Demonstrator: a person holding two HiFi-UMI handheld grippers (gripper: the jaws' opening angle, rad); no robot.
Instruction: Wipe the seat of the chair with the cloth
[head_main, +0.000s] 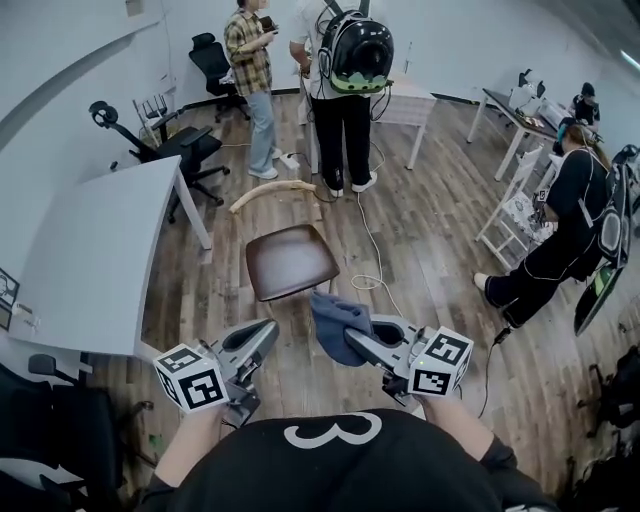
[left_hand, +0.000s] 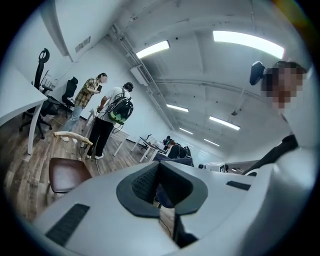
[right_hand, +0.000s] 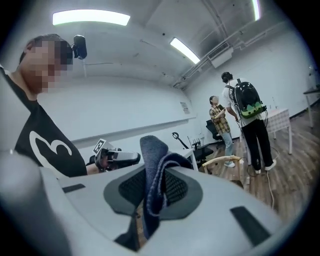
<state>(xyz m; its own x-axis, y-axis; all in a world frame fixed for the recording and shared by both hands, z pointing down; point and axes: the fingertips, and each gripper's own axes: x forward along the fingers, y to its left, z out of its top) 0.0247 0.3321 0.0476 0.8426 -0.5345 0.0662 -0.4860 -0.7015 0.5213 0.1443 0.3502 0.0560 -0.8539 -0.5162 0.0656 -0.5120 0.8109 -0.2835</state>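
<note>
Blue cloth (head_main: 335, 318) looks soft, light, floppy; right gripper (head_main: 352, 343) is clamped on a bunched fold w/ the rest drooping, well short of the brown chair seat (head_main: 290, 262). Left gripper (head_main: 262, 335) has jaws together, empty. White desk (head_main: 90, 250) edge near on the left, cable (head_main: 372, 255) on the right; approach looks open.

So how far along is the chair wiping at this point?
Done: the blue cloth is picked up, clamped in the right tool. In hand: both tools are held over the floor, short of the brown seat; the left tool is shut on nothing. Left: all the wiping, since the cloth is not yet on the seat.
</note>
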